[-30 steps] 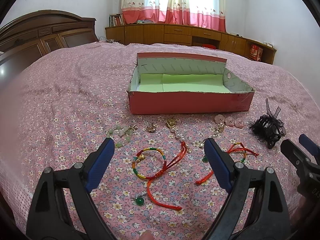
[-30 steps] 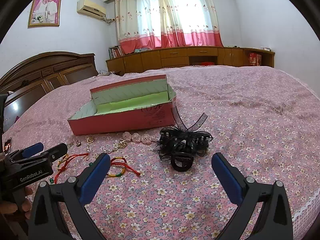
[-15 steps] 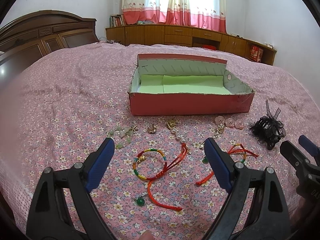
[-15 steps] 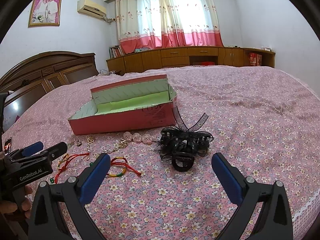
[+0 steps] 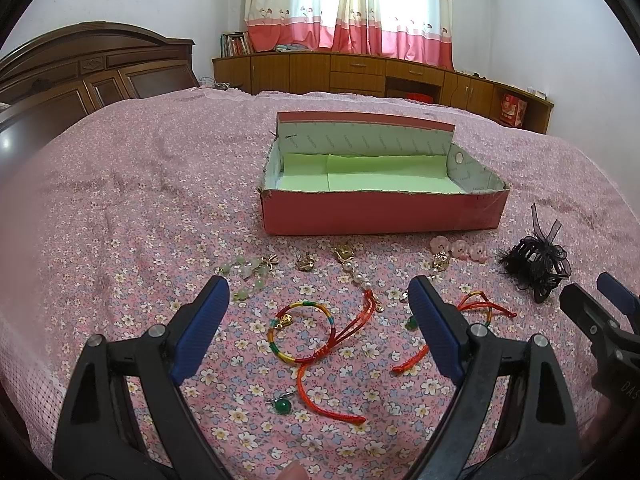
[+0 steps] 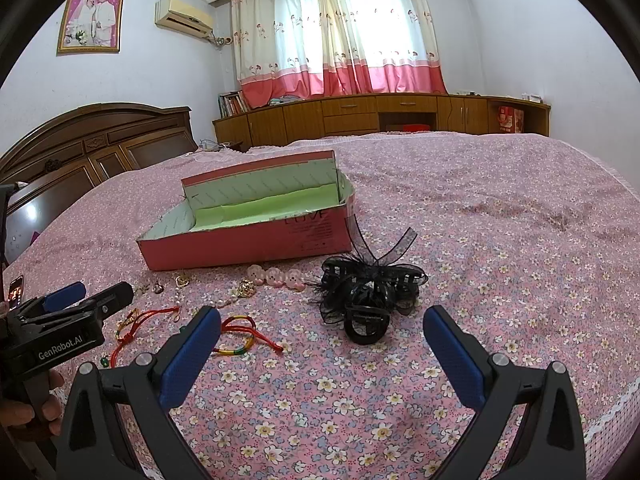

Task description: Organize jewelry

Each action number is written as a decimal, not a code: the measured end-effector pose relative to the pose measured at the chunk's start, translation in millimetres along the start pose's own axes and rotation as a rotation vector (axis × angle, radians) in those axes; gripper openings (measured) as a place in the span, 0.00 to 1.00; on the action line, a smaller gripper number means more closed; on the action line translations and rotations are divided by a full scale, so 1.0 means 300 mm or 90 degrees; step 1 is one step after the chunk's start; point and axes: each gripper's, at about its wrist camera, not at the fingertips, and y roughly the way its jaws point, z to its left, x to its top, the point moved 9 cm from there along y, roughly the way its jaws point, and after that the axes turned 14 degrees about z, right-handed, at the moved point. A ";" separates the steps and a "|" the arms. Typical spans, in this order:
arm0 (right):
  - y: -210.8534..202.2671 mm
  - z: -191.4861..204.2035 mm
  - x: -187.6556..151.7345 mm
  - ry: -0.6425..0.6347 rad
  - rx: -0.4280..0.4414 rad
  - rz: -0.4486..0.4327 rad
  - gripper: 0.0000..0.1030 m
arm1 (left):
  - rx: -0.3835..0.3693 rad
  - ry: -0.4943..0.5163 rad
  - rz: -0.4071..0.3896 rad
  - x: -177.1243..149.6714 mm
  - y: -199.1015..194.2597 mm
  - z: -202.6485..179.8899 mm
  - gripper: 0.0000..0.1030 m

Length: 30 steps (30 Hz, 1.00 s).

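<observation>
An open pink box (image 5: 380,210) with green lining stands on the bed; it also shows in the right wrist view (image 6: 248,240). Jewelry lies in front of it: a rainbow bracelet with red cord (image 5: 304,332), green beads (image 5: 246,276), a pearl chain (image 5: 356,276), pink flower clips (image 5: 460,248), another red cord bracelet (image 5: 480,306). My left gripper (image 5: 318,312) is open just above the rainbow bracelet. My right gripper (image 6: 320,340) is open, just short of a black hair claw (image 6: 366,296).
The bed has a pink floral cover (image 6: 500,240). A wooden headboard (image 5: 80,76) stands at the left and wooden cabinets (image 6: 380,116) along the far wall. The bed's edge (image 6: 616,412) is near at the right.
Both grippers stay open with little movement. The left view has shifted slightly back and up, so the box sits a little lower in frame.
</observation>
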 end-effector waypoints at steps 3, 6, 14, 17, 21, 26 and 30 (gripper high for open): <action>0.000 0.000 0.001 0.000 0.000 0.000 1.00 | 0.000 -0.001 -0.001 0.002 -0.004 0.003 0.82; -0.001 -0.002 0.001 0.000 0.000 0.000 1.00 | 0.000 -0.001 -0.002 0.002 -0.005 0.004 0.82; -0.002 -0.003 0.002 0.000 0.000 -0.001 1.00 | 0.000 -0.002 -0.006 0.005 -0.008 0.008 0.82; -0.003 -0.001 0.002 0.000 0.000 -0.001 1.00 | 0.000 -0.002 -0.006 0.007 -0.010 0.010 0.82; -0.004 -0.002 0.002 0.000 0.000 -0.001 1.00 | 0.000 -0.002 -0.007 0.006 -0.010 0.009 0.82; -0.005 -0.004 0.003 0.000 0.000 -0.001 1.00 | 0.000 -0.002 -0.007 0.005 -0.012 0.009 0.82; -0.007 -0.003 0.007 0.001 0.000 -0.003 1.00 | 0.000 -0.002 -0.009 0.006 -0.015 0.010 0.82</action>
